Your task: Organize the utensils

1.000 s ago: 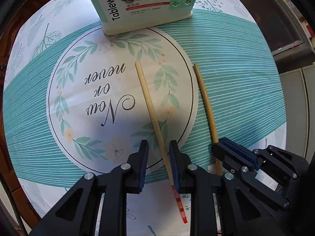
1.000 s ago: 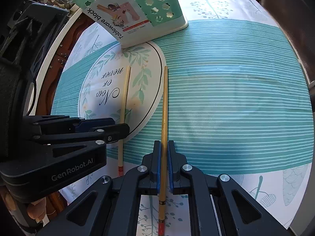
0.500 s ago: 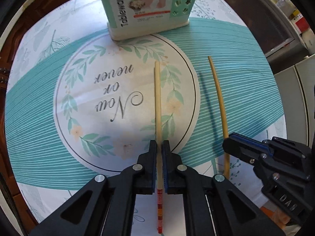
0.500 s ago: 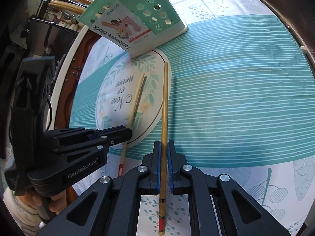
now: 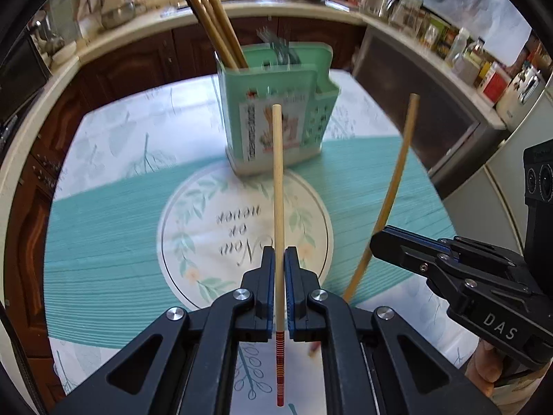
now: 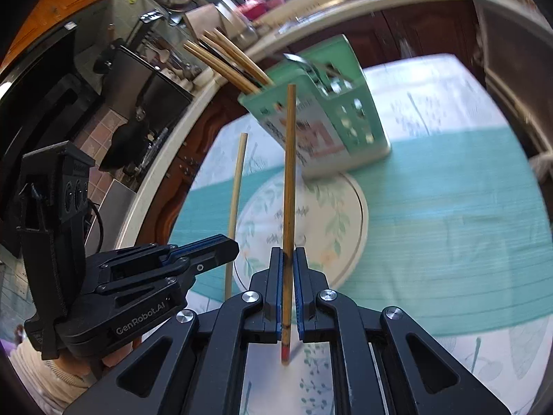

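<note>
- The pale wooden chopstick with the red-striped end (image 5: 278,207) is pinched between the closed blue pads of my left hand-held gripper (image 5: 280,259); it is clear of the cloth, its plain tip pointing away from me toward the holder.
- The darker, honey-coloured wooden chopstick with a red tip (image 6: 289,190) is clamped the same way in my right hand-held gripper (image 6: 287,259), also off the worktop and aimed at the holder.
- The two chopsticks are near each other but apart, the pale one on the left.
- The mint-green perforated plastic utensil holder (image 5: 311,124) stands at the far side of the round leaf-wreath print (image 5: 207,228), on the teal striped tablecloth (image 5: 103,249).
- It already carries a bundle of long wooden chopsticks (image 5: 211,17) in its left compartment and some metal cutlery (image 5: 280,50) to the right of them.
- By my reckoning the pickup is done; left to do is carrying both sticks over the rim and dropping them in. I see no other loose utensils on the cloth.
</note>
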A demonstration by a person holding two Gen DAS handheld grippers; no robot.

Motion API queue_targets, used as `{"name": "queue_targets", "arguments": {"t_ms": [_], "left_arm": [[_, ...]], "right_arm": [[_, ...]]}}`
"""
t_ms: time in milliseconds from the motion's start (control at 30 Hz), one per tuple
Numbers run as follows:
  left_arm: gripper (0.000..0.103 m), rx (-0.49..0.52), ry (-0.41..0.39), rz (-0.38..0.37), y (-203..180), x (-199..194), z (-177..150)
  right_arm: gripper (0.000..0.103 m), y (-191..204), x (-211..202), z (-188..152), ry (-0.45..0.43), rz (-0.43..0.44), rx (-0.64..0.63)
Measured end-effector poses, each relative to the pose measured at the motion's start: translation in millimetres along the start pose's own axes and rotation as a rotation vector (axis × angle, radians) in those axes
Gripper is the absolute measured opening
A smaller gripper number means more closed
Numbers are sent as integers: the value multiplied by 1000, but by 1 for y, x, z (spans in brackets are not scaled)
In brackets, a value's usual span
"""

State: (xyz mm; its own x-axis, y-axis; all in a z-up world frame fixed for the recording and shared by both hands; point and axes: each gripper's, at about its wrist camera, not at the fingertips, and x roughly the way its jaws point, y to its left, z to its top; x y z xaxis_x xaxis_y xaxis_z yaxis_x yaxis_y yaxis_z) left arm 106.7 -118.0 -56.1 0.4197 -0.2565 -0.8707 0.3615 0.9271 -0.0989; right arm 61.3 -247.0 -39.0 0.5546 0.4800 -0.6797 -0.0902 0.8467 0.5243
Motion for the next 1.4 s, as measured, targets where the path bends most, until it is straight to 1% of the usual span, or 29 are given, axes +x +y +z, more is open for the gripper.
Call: {"name": "queue_targets", "arguments": {"t_ms": [133, 167, 200, 333, 367, 433, 533, 667, 733, 800, 900, 967, 1067, 1133, 1200, 1300, 1333, 1400], "left_arm": [[3, 6, -98, 6, 10, -28, 17], [3, 2, -127, 6, 12, -36, 23], [3, -3, -148, 3, 13, -41, 29], [3, -38, -254, 9, 22, -71, 63], [3, -43, -287, 14, 23, -78, 74], [3, -47, -325, 21, 26, -86, 88], [3, -52, -346, 25, 30, -91, 102], [3, -32, -360, 40, 29, -88, 115], [3, -30, -376, 48, 27, -85, 121], [3, -35, -409, 58, 26, -84, 132], [3, -64, -485, 63, 27, -86, 150], [3, -99, -551, 57, 29, -87, 161], [3, -151, -661, 63, 35, -82, 168], [3, -176, -696, 79, 38, -71, 171], [3, -190, -718, 88, 43, -55, 171], [3, -173, -715, 98, 46, -32, 167], [5, -159, -706, 117, 47, -22, 164], [10, -144, -692, 126, 49, -12, 159]], "right_arm": [[4, 21, -19, 23, -83, -36, -70], [0, 25, -22, 29, -102, -42, -83], [0, 30, -27, 38, -127, -50, -98], [0, 47, -52, 72, -208, -76, -130], [0, 51, -57, 80, -218, -74, -140], [0, 59, -66, 94, -238, -89, -162], [0, 61, -66, 106, -210, -86, -163], [0, 49, -54, 106, -162, -82, -124], [0, 36, -41, 98, -142, -76, -97], [0, 28, -33, 92, -133, -80, -83], [0, 17, -21, 86, -125, -83, -62], [0, 11, -17, 83, -127, -88, -56], [0, 2, -9, 77, -124, -96, -50], [0, -5, -3, 73, -123, -102, -51], [0, -13, 4, 67, -125, -102, -47], [0, -25, 13, 61, -117, -102, -25], [0, -29, 15, 61, -114, -106, -11], [0, -41, 19, 61, -110, -103, 34]]}}
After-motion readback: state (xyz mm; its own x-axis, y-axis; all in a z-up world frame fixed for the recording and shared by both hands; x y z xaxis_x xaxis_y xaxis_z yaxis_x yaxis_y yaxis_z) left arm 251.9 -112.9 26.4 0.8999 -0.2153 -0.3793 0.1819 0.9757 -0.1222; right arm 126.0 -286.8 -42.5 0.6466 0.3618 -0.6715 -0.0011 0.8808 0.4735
